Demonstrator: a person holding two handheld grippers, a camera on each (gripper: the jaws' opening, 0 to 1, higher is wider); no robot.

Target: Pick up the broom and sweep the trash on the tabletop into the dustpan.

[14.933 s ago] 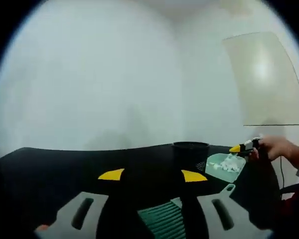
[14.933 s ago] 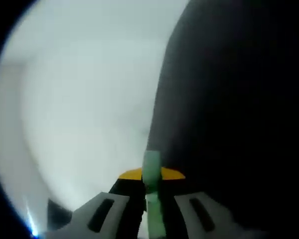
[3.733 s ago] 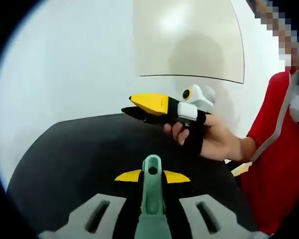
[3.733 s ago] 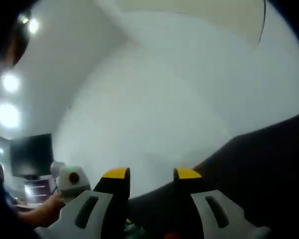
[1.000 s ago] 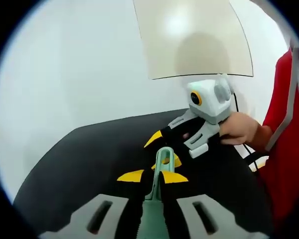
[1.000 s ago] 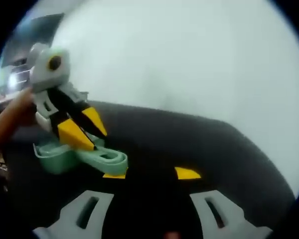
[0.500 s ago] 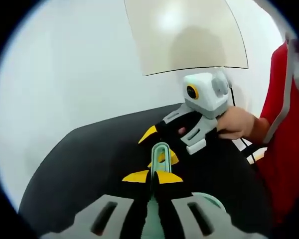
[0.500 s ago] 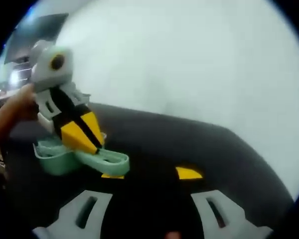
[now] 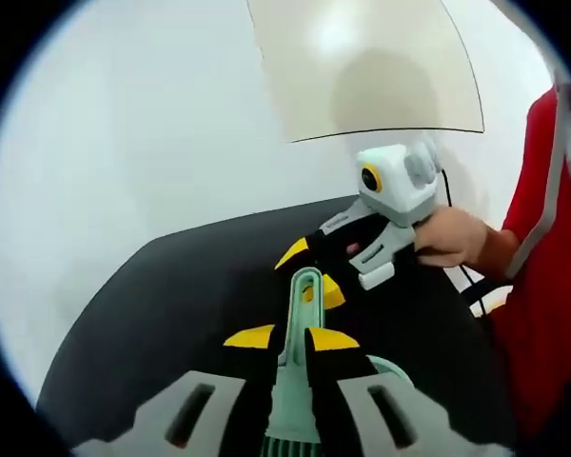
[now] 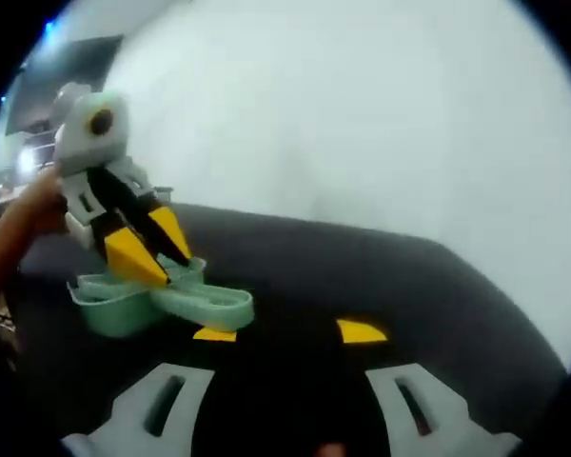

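My left gripper [image 9: 290, 337] is shut on the pale green broom handle [image 9: 305, 303], which runs forward from between its yellow tips; green bristles show at the bottom edge. In the right gripper view the left gripper [image 10: 154, 249] pinches that broom [image 10: 202, 305] above a pale green tray-like piece [image 10: 109, 307], apparently the dustpan. My right gripper [image 10: 287, 332] stands open low over the black tabletop [image 10: 409, 286], its left jaw close to the handle's looped end. In the left gripper view the right gripper [image 9: 312, 274] has a yellow tip on either side of that end.
A person's hand [image 9: 452, 238] holds the right gripper, with a red sleeve [image 9: 552, 286] at the right edge. A beige panel [image 9: 362, 67] hangs on the white wall behind the table. A dark screen [image 10: 62, 62] sits far left.
Little has changed. The left gripper has tilted slightly, so the broom's bristles now show at the bottom. The right gripper stays at the handle's end.
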